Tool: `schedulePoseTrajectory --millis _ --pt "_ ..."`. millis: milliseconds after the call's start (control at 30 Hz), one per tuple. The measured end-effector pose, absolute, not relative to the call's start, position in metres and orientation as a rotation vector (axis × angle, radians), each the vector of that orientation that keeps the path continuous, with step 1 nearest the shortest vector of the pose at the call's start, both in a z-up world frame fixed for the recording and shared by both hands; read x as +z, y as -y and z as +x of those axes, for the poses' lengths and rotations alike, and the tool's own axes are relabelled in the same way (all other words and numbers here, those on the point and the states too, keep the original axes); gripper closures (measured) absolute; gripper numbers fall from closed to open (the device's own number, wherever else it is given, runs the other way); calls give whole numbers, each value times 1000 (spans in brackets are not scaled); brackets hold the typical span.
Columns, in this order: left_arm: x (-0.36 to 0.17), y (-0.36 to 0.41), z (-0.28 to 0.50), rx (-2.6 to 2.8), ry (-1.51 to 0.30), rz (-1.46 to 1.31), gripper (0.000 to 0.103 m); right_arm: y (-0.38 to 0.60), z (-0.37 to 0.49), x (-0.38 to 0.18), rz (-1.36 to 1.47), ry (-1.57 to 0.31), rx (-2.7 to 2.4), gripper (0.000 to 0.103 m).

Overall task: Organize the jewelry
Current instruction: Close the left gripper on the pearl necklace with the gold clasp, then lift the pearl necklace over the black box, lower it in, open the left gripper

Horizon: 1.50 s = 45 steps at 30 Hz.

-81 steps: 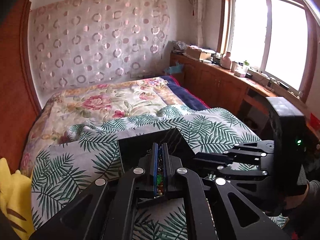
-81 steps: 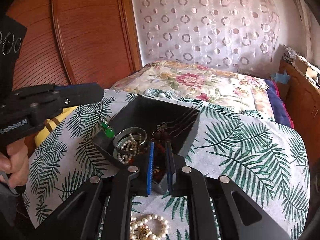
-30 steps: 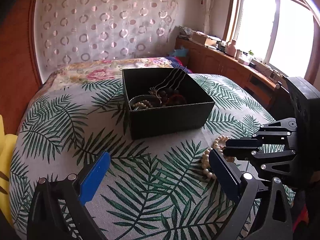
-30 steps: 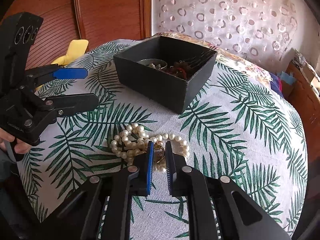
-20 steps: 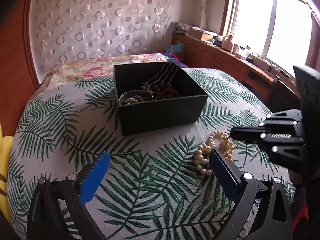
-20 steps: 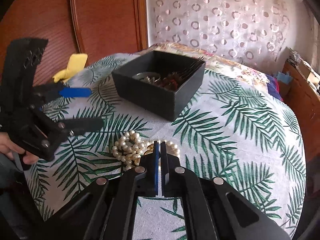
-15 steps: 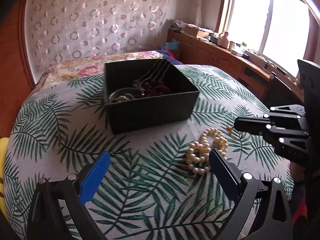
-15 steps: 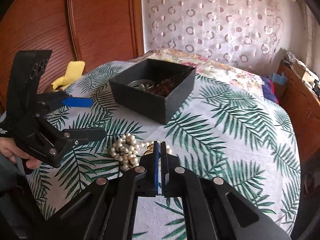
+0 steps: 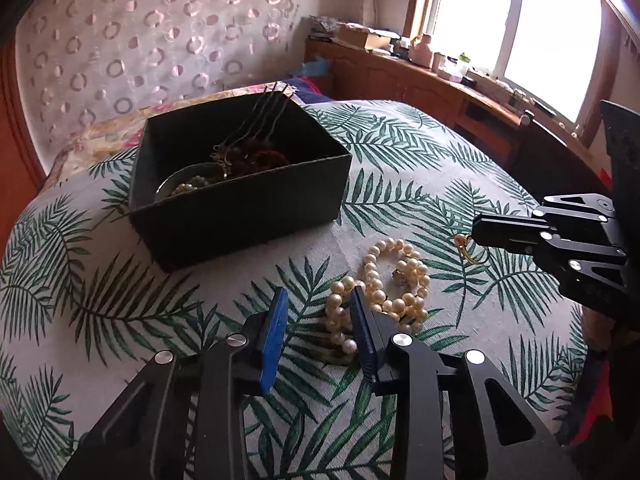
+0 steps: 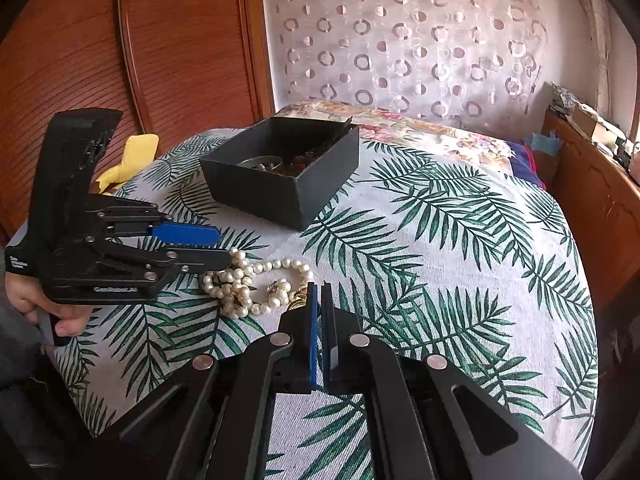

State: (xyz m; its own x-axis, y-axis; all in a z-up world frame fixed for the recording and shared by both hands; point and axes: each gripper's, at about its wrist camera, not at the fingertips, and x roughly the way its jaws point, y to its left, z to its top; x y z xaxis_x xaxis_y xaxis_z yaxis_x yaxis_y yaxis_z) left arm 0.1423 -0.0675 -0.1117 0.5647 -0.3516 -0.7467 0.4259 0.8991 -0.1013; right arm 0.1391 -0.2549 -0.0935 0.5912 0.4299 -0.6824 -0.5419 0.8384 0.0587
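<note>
A: The left gripper has narrowed and dropped onto the pearl necklace, jaws half open around it.
B: Right gripper?
A: Pinched on the gold clasp, near the box.

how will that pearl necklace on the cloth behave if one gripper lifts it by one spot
The pearl necklace lies in a loose heap, so it is probably floppy and would trail downward in loops. Its round, glossy beads may slip between flat pads. The left gripper straddles only the heap's near edge, so it would likely catch few strands.
</note>
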Motion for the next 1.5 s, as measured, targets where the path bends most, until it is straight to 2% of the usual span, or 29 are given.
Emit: schedulePoseTrajectory --millis 167,200,233,267,367,933,1267,1500 --pt "-115 77 151 -459 -870 124 75 255 138 -93 -157 -742 572 101" --pt "-115 76 151 -463 -866 127 77 254 137 -93 -157 -741 573 101" --pt "-116 77 150 -472 -865 128 87 253 137 -93 -157 -740 574 101" --pt "-116 78 150 -483 -867 126 92 253 136 -92 -157 -740 575 101" --pt "-112 79 145 -495 -853 125 96 252 136 -92 -160 -739 578 101" --pt "-30 69 117 -486 -656 84 96 237 135 -51 -166 -650 596 101" --pt "6 57 120 -457 -585 77 96 224 140 -18 -189 -585 605 101" --pt "52 52 128 -451 -511 71 96 215 151 5 -184 -539 613 101"
